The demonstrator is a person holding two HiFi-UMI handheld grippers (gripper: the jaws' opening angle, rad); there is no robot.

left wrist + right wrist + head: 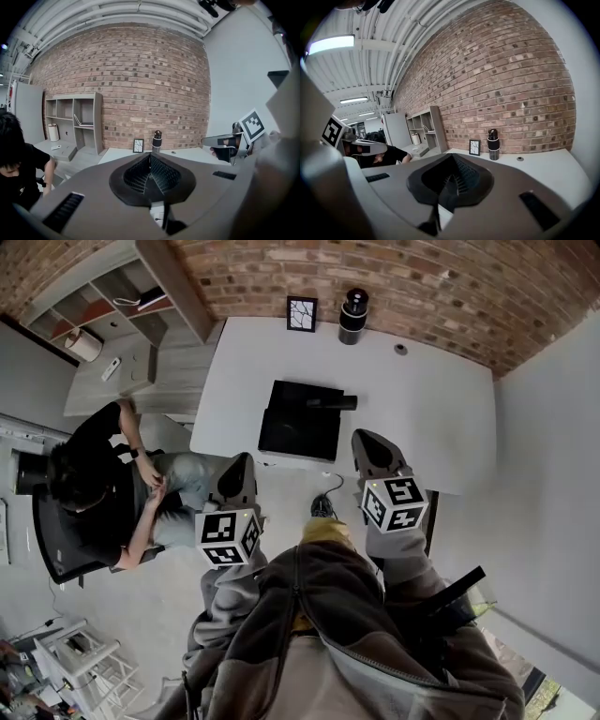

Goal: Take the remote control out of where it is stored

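Note:
A black box [300,420] lies on the white table [441,409], near its front edge. A slim dark piece [330,402] sticks out at the box's far right corner; I cannot tell whether it is the remote control. My left gripper [244,461] hovers in front of the table, just left of the box, its jaws shut and empty [150,157]. My right gripper [364,439] hangs over the table's front edge to the right of the box, also shut with nothing in it [451,160]. Both point toward the brick wall.
A small framed picture [301,313], a black bottle [353,315] and a small round disc [400,349] stand at the table's far side. A person [94,488] sits at the left. A grey shelf unit [122,296] and low cabinet carry a small white device [111,368].

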